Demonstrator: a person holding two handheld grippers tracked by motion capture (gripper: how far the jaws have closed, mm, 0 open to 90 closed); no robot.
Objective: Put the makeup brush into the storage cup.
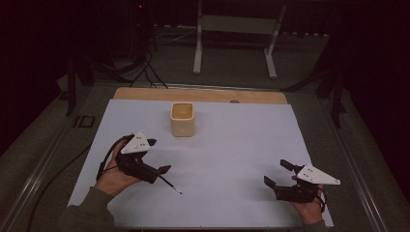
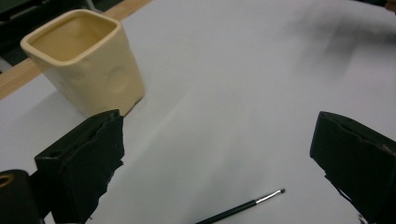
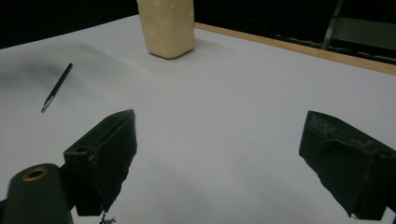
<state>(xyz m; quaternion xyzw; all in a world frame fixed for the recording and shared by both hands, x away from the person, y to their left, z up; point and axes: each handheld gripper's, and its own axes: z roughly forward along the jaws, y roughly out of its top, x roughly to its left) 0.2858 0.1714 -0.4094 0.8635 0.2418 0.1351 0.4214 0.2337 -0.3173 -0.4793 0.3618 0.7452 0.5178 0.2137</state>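
Cream cup (image 1: pixel 182 119) stands upright on my counter (image 1: pixel 232 145). Nearer me than it lies a black brush (image 1: pixel 170 184). My left claw (image 1: pixel 160 155) and right claw (image 1: pixel 278 173) both gape wide, empty.

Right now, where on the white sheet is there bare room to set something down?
The widest bare patch lies between the left gripper and right gripper, nearer than the cream cup. Right of the cup is bare too. It is tight around the thin brush beside the left gripper.

A white sheet (image 1: pixel 232 159) covers the desk (image 1: pixel 203 94), whose wooden edge shows along the upper middle of the frame. Behind it stands a pale metal frame (image 1: pixel 234 36), and black cables (image 1: pixel 145 67) lie on the floor at upper left.
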